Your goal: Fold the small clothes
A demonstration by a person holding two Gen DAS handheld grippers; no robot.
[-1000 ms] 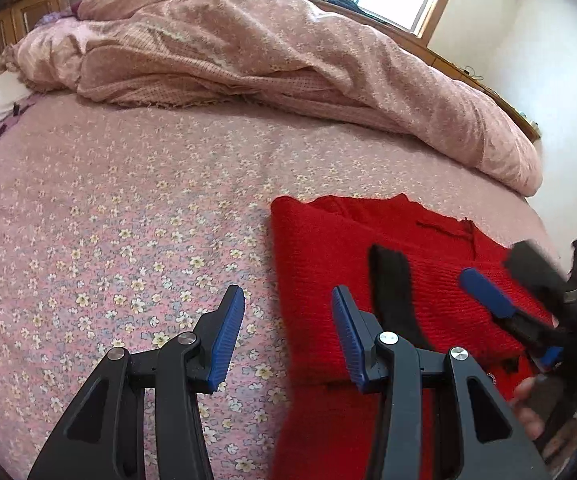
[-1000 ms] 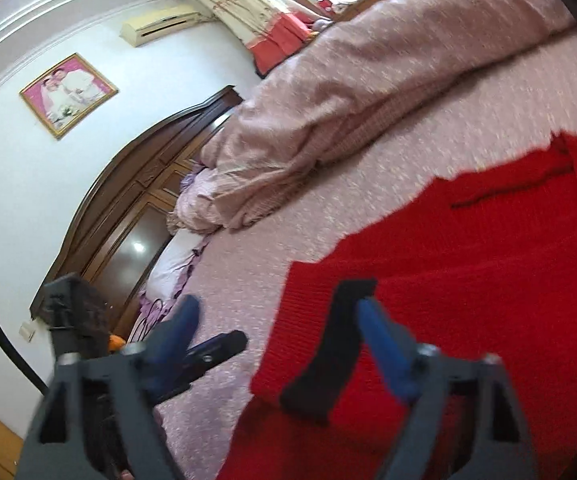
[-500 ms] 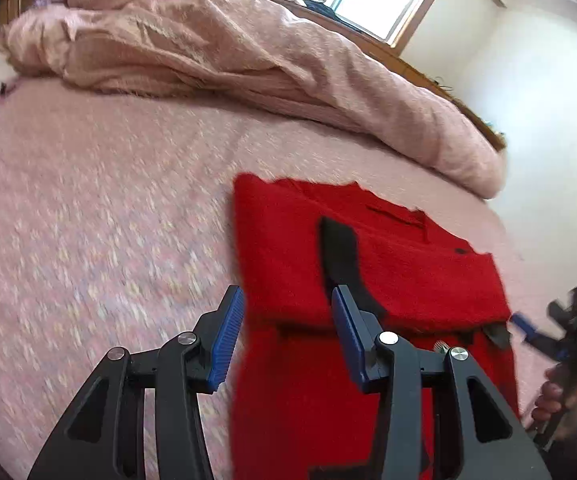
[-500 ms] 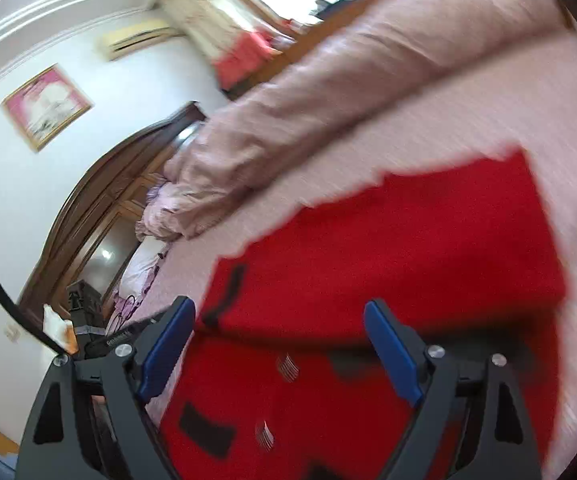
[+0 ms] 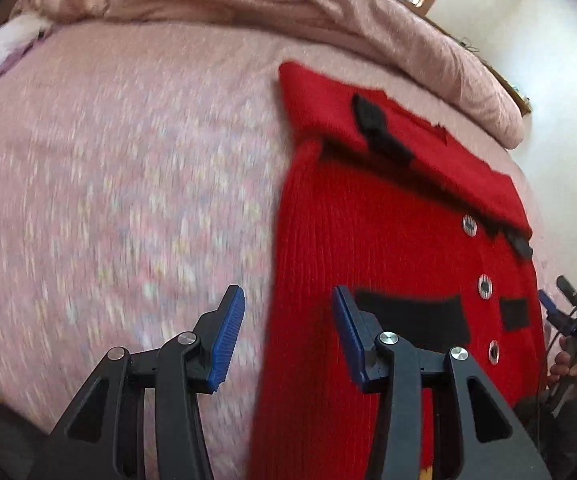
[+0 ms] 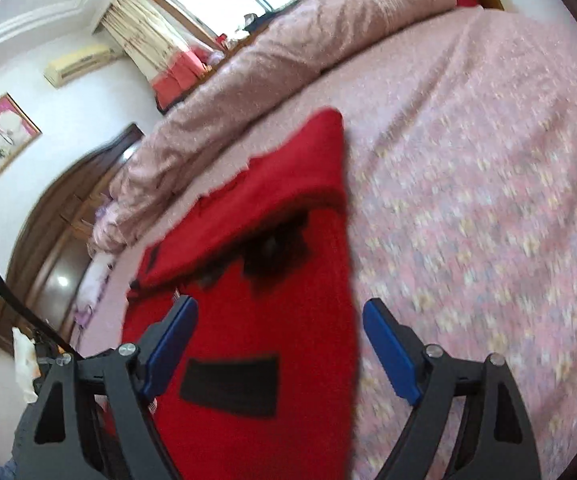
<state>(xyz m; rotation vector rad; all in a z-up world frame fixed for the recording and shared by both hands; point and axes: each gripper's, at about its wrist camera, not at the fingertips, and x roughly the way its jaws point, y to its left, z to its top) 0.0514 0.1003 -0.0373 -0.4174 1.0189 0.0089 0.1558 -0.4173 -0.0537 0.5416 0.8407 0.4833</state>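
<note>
On bed (image 5: 120, 168), red cardigan (image 5: 388, 240) w/ top part folded; both claws, left claw (image 5: 288, 336) & right claw (image 6: 280, 352), wide, empty. Next, prob.: grip hem corners.

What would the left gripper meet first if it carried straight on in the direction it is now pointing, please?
Probably the left edge of the red cardigan on the pink floral sheet; the open left gripper straddles that edge, though depth is unclear.

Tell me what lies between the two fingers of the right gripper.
In the right wrist view, the near part of the red cardigan, with one black patch, fills the gap of the open right gripper. Floral bedsheet shows beside the right finger.
</note>
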